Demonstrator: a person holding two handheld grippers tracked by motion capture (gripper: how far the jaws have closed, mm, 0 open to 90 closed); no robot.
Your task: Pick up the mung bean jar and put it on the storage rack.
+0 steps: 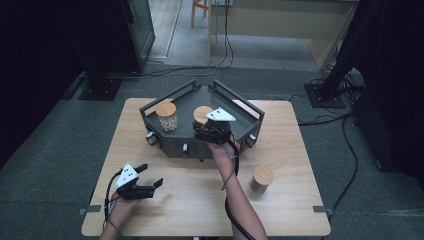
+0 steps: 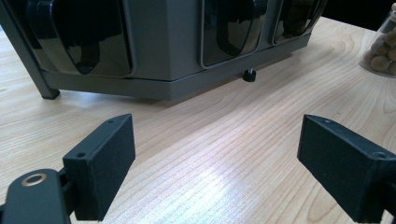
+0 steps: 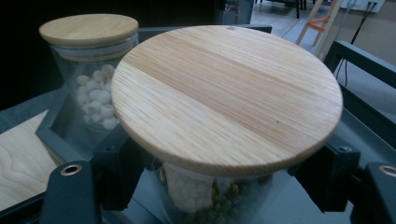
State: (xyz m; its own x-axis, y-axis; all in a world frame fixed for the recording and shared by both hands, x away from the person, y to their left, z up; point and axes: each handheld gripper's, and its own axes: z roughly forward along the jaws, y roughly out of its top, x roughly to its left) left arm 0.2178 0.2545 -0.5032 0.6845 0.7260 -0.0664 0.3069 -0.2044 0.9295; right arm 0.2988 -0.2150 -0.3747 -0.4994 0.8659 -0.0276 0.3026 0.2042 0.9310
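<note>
wooden lid (image 3: 227, 95) of a glass jar (image 3: 205, 196) sits closest, the right gripper (image 1: 212, 131) clenched on the glass just under it, so the lid stays free. it holds the jar over the dark tray (image 1: 246, 127), beside another jar (image 1: 167, 116). the left gripper (image 1: 148, 176) waits released above the counter (image 1: 285, 200); a third jar (image 1: 261, 179) stands apart.

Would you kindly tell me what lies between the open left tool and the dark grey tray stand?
Nothing but bare light wood tabletop: the left gripper view shows it running from the left tool to the dark grey tray stand.
</note>
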